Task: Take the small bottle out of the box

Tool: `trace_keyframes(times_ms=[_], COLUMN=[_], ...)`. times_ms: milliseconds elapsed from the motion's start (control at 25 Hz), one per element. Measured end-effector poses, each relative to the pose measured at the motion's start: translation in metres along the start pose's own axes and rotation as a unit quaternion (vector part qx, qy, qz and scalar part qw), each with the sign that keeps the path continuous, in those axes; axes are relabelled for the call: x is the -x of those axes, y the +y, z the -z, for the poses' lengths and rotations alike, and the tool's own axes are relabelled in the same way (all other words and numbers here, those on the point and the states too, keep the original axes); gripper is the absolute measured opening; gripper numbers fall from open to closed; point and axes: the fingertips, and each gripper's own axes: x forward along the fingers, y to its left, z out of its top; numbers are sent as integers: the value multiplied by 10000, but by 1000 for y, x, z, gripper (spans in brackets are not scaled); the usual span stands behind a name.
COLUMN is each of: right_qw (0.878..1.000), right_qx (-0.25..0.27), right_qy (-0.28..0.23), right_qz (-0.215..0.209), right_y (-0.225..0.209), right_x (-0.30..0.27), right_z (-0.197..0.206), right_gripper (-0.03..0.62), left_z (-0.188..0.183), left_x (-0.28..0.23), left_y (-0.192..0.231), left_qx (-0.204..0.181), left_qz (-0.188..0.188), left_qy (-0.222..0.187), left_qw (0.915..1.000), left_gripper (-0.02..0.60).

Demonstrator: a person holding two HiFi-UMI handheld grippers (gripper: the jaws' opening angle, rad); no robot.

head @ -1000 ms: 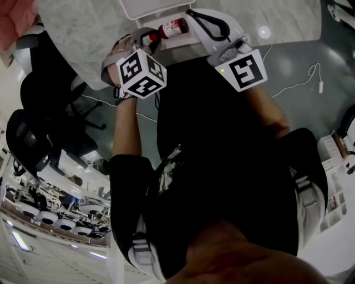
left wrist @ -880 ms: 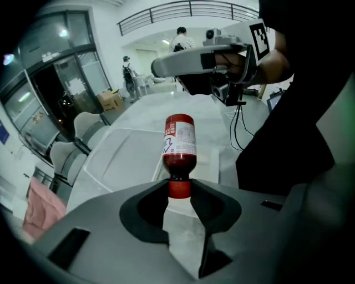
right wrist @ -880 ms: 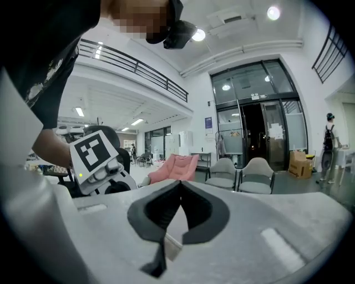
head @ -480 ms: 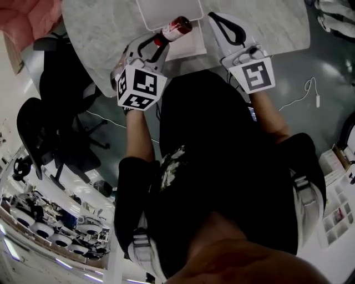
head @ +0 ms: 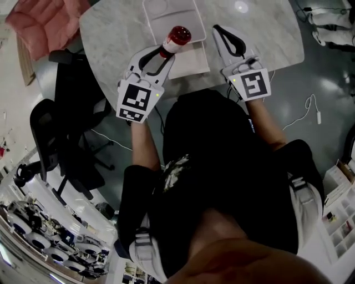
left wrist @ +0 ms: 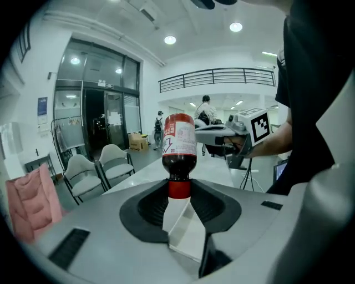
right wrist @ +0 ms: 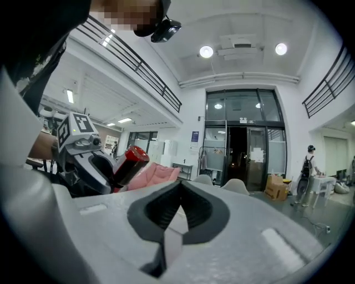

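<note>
Above box [head: 161,16]: small bottle [head: 176,37] in left gripper [head: 166,53] blocks near rim.
Between grippers: narrow gap beside right gripper [head: 218,30].
Surface [head: 277,33], right side: open.
Left edge: chair [head: 72,100] close.

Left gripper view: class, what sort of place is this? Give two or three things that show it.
Probably an office lobby or open hall: tall glass doors, a balcony railing overhead, grey chairs and a marble table.
</note>
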Motion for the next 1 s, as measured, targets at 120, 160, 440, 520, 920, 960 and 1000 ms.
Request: trace_keyframes(times_ms=[120, 160, 440, 520, 920, 960, 1000], right_qw=[9999, 9998, 9976, 9961, 9949, 9950, 9950], right_qx=[-111, -140, -491, -495, -492, -480, -464], right_qy=[-60, -83, -466, -681, -818, -824, -836], right_qz=[75, 59, 130, 246, 313, 307, 293], right_y=[4, 6, 12, 12, 18, 19, 19], right_x=[-3, -2, 3, 2, 6, 6, 4], right_z=[-3, -4, -33, -47, -83, -85, -86], right_gripper=[-5, -5, -6, -6, -6, -6, -6], left_z=[-13, -18, -73, -85, -112, -113, -112], left_x=[13, 17, 49, 59, 100, 103, 106], left_y=[-1, -2, 2, 10, 28, 29, 31], left_qx=[-62, -22, 287, 247, 738, 852, 960], left_qz=[4, 9, -474, -536, -879, -853, -837], left_qy=[-348, -502, -1604, -1941, -2859, -2967, -3065], left_qw=[9994, 9987, 9855, 9792, 9514, 9473, 9433], left_gripper=[137, 137, 137, 137, 137, 137, 137])
